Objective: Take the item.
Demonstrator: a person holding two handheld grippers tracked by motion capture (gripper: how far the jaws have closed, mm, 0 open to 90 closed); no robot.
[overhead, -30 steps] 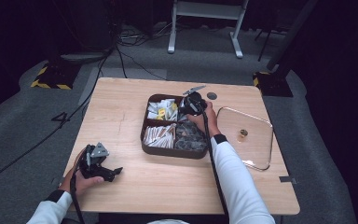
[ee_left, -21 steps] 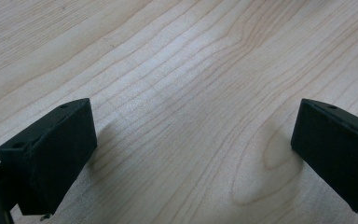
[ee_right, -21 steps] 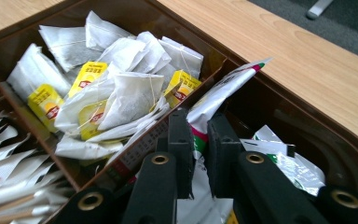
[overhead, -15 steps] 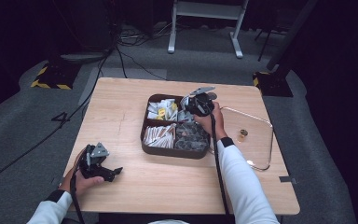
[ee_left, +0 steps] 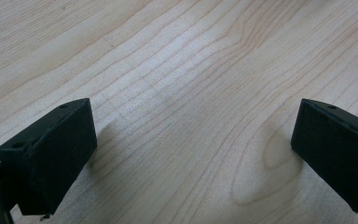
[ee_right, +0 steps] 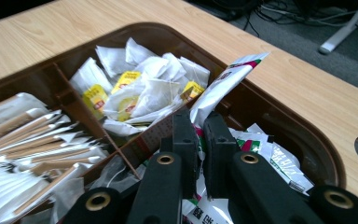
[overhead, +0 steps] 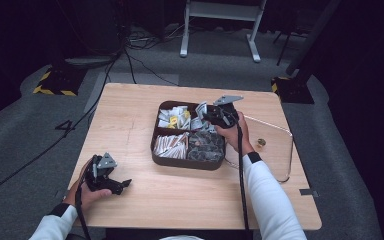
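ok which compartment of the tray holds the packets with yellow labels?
The far-left compartment of the brown tray: white tea bags with yellow tags. The others hold paper-wrapped sticks, dark packets, and white sachets with red-green print.

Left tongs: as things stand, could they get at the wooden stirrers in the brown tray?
Probably yes. The left tongs rest open on bare table, and nothing lies between them and the stirrers in the tray's near-left compartment. The right tongs grip a sachet above the far-right compartment.
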